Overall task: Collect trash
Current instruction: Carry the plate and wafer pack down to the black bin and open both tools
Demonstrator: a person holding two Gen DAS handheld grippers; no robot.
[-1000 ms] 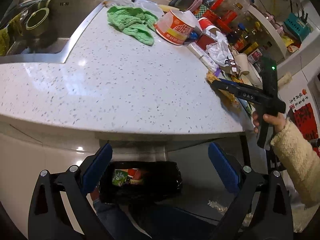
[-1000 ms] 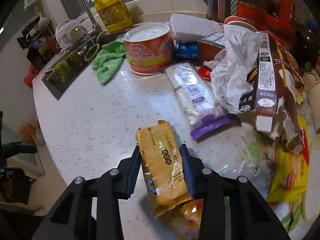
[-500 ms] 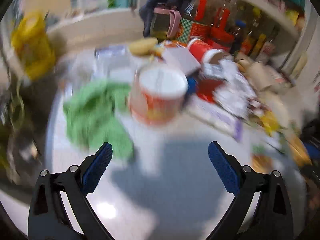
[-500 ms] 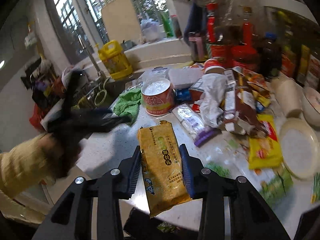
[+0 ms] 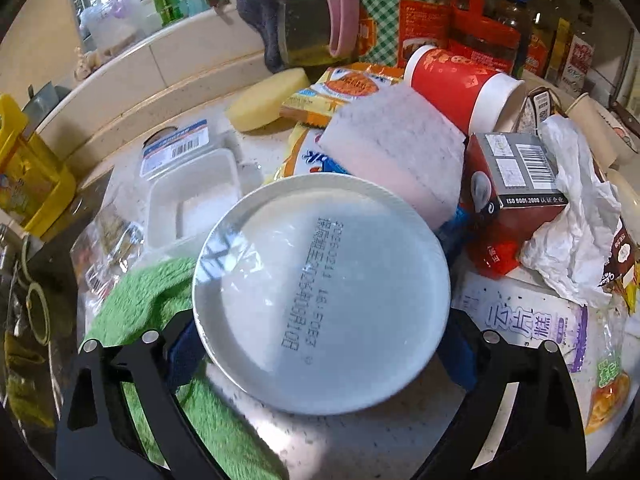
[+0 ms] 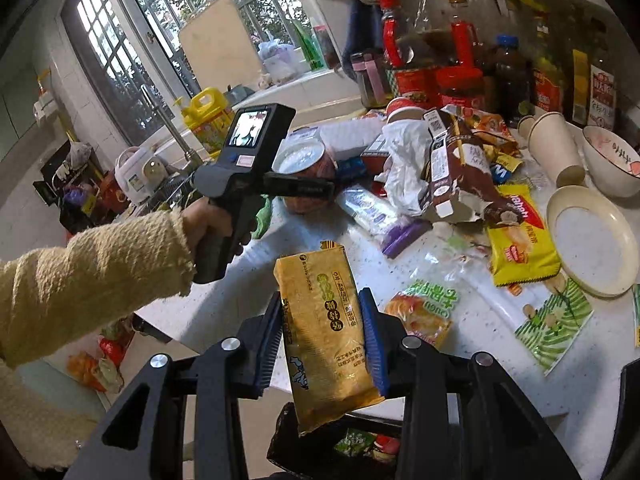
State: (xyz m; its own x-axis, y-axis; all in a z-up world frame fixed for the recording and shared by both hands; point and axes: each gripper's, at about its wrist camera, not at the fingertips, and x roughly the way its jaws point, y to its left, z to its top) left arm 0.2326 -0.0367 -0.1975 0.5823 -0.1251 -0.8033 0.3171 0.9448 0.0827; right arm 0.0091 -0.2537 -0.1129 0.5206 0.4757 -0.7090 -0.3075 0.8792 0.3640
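Observation:
A round instant-noodle bowl with a white lid (image 5: 320, 292) stands on the speckled counter, and my left gripper (image 5: 320, 354) is open with one blue pad on each side of it. From the right wrist view, the left gripper (image 6: 328, 190) reaches over that red bowl (image 6: 308, 176), held by a hand in a yellow sleeve. My right gripper (image 6: 322, 332) is shut on a gold-yellow snack wrapper (image 6: 324, 320). It holds the wrapper upright past the counter's edge, above a black trash bag (image 6: 292, 432) that has wrappers in it.
A green cloth (image 5: 148, 300) lies left of the bowl. Behind the bowl are a white plastic tray (image 5: 192, 200), a red paper cup (image 5: 460, 84), a red box (image 5: 516, 184) and crumpled white paper (image 5: 572, 232). More wrappers, a plate (image 6: 592, 240) and bottles (image 6: 460, 80) crowd the counter's right side.
My left gripper swung from the trash bag below the counter up to the noodle bowl and now straddles it. My right gripper lifted the yellow wrapper off the counter and drew it back over the bag.

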